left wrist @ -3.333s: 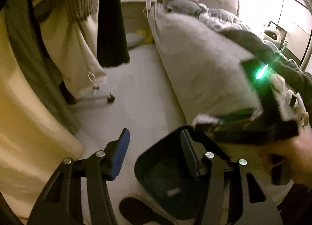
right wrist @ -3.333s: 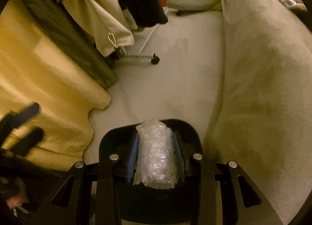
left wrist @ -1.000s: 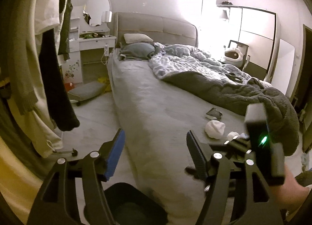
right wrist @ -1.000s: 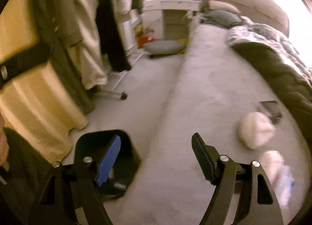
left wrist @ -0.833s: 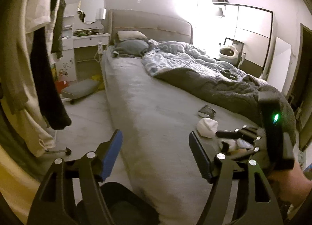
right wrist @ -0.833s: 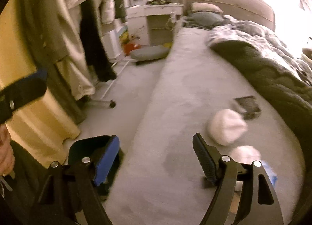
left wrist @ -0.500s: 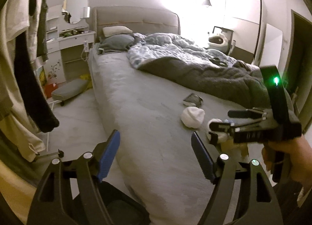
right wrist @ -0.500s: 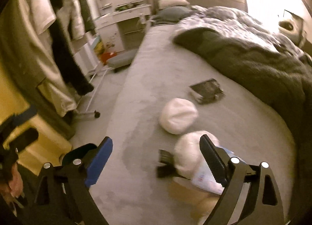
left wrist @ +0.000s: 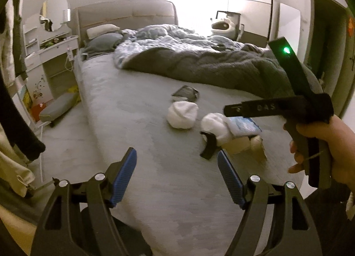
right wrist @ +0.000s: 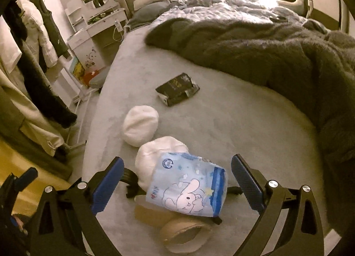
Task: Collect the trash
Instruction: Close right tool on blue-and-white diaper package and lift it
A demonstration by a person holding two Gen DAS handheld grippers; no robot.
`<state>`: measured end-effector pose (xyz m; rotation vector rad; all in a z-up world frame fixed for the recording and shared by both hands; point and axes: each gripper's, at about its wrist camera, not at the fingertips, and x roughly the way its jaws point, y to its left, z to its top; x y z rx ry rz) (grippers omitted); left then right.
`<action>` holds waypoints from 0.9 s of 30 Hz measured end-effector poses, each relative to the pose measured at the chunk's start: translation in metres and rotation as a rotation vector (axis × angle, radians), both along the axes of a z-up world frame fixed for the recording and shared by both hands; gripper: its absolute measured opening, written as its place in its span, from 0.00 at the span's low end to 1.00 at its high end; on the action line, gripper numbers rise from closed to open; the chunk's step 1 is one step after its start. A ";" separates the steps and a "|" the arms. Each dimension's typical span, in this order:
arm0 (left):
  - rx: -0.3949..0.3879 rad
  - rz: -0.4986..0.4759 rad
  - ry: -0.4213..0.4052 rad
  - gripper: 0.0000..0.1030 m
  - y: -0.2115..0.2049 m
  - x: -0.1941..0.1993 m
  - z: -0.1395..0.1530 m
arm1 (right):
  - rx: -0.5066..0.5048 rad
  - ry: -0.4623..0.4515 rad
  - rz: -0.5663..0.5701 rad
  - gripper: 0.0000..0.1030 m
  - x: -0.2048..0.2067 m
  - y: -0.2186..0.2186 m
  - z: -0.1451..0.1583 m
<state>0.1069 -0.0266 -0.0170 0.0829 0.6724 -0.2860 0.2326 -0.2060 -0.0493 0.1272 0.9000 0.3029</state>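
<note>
Right wrist view: right tongs [right wrist: 176, 179] spread wide, nothing gripped, hovering low over the bed [right wrist: 221, 123]. Nearest betw the blue pads: blue-white wrapper w/ bunny print [right wrist: 188, 191], lying on the sheet, partly over a tan cardboard tape roll [right wrist: 184, 233] and a white wad [right wrist: 159, 156]. Can't tell if the pads touch the wrapper; looks like a gap each side. Black strap-like bit [right wrist: 131, 180] sticks out left of the wad. Just behind, 2nd white wad [right wrist: 141, 125], close to the first; can't tell if touching. Further back, dark flattened packet [right wrist: 177, 89], apart from the wads. Dark gray blanket [right wrist: 255, 41] covers the far/right part of the bed, pillows [right wrist: 150, 3] at headboard. Left side: hanging clothes [right wrist: 33, 61], vanity w/ mirror [right wrist: 95, 12].

Left wrist view: left tongs [left wrist: 177, 171] also wide apart, empty, over the near edge of the bed, short of the trash. Dark bin [left wrist: 124, 240] partly visible below them at frame bottom. Right tongs [left wrist: 273, 109] visible on the right, held by right hand [left wrist: 328, 145], green LED on, over the trash cluster. Trash mid-bed: wrapper + wad + roll under the right tongs, 2nd wad left of it, dark packet behind. Gray cushion [left wrist: 57, 107] on the floor left of bed; wardrobe [left wrist: 248, 5] far back.
</note>
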 end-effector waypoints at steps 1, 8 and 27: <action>0.003 -0.009 0.004 0.75 -0.004 0.000 -0.001 | 0.000 0.006 0.004 0.95 0.001 0.000 -0.003; 0.033 -0.110 0.017 0.75 -0.040 0.000 -0.012 | 0.003 0.045 0.000 0.95 0.006 -0.005 -0.017; -0.024 -0.294 0.178 0.74 -0.113 0.020 -0.053 | 0.048 0.005 0.060 0.70 0.005 -0.027 -0.013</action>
